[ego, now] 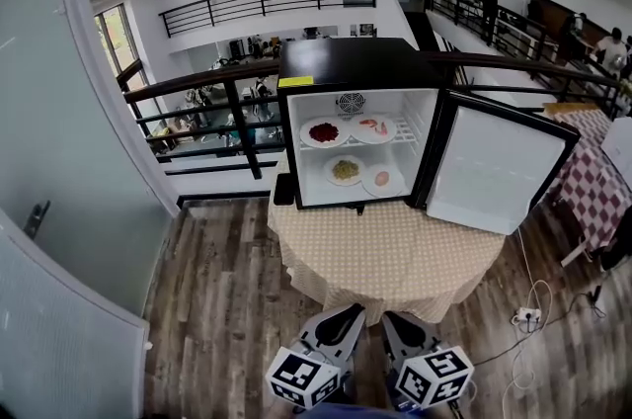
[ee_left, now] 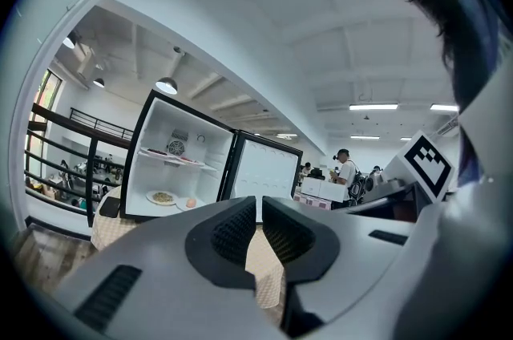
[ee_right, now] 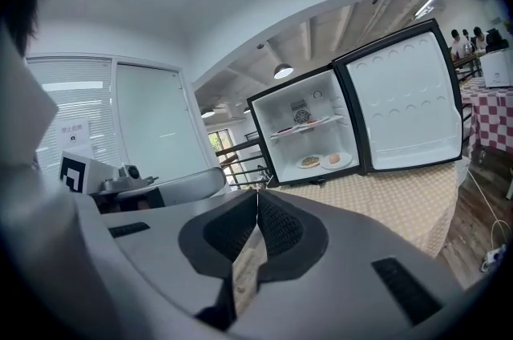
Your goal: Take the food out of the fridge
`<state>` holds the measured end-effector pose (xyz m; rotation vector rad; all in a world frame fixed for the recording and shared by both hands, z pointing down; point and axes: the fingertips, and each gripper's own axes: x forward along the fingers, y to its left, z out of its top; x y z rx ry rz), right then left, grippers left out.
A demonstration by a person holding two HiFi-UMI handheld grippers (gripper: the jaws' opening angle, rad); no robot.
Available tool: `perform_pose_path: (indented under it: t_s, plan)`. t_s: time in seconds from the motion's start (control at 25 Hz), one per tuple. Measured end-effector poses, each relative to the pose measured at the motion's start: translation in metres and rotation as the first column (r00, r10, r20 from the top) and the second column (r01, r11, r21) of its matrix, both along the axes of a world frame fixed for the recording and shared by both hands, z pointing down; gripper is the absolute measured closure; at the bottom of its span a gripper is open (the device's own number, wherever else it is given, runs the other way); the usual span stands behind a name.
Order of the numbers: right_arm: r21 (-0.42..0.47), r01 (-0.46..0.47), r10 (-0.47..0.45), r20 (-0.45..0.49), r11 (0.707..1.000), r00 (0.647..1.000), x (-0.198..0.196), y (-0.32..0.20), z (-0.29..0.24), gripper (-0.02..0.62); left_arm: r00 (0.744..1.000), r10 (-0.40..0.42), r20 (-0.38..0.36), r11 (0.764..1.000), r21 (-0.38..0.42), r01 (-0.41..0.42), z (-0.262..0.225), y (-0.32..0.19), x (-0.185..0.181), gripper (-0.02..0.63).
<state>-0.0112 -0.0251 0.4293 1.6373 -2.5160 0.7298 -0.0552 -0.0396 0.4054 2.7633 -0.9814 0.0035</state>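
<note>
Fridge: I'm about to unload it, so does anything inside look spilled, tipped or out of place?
Nothing stands out. In the fridge, two upper plates sit flat on the wire shelf, two lower plates on its floor, food contained; the door stands wide open.

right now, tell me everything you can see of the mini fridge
The mini fridge is black outside, white inside, upright on a table with beige dotted cloth. Its door is swung open, rightward in the head view. A fan grille sits on the back wall. Two plates of food rest on the wire shelf, two more on its floor. A yellow label marks the top front edge.
</note>
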Motion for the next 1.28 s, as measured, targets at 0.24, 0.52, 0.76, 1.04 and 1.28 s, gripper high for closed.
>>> perform_pose_path:
  t_s: [0.24,0.52,0.76,1.04,1.28]
  plan:
    - [-0.004,-0.035,0.035,0.001,0.999,0.999,-0.018,-0.029,0.007,0.577,1.000,0.029,0.007,1.000,-0.004,-0.029,0.005,-0.031,-0.020,0.580]
    - [-0.021,-0.077,0.076,-0.010,0.997,0.997,-0.030,-0.045,0.016,0.577,0.998,0.065,0.007,0.998,-0.020,-0.065,0.016,-0.050,-0.034,0.580]
    - [-0.044,-0.082,0.081,-0.037,0.996,0.996,-0.032,-0.047,0.026,0.577,0.996,0.086,-0.003,0.995,-0.042,-0.086,0.024,-0.051,-0.038,0.580]
    - [-0.072,-0.089,0.084,-0.060,0.993,0.995,-0.035,-0.051,0.027,0.577,0.997,0.069,-0.024,0.995,-0.067,-0.070,0.030,-0.054,-0.046,0.580]
    - [-0.084,-0.049,0.044,-0.054,0.995,0.998,-0.037,-0.072,0.034,0.577,1.000,0.016,-0.023,0.996,-0.082,-0.018,0.035,-0.072,-0.057,0.580]
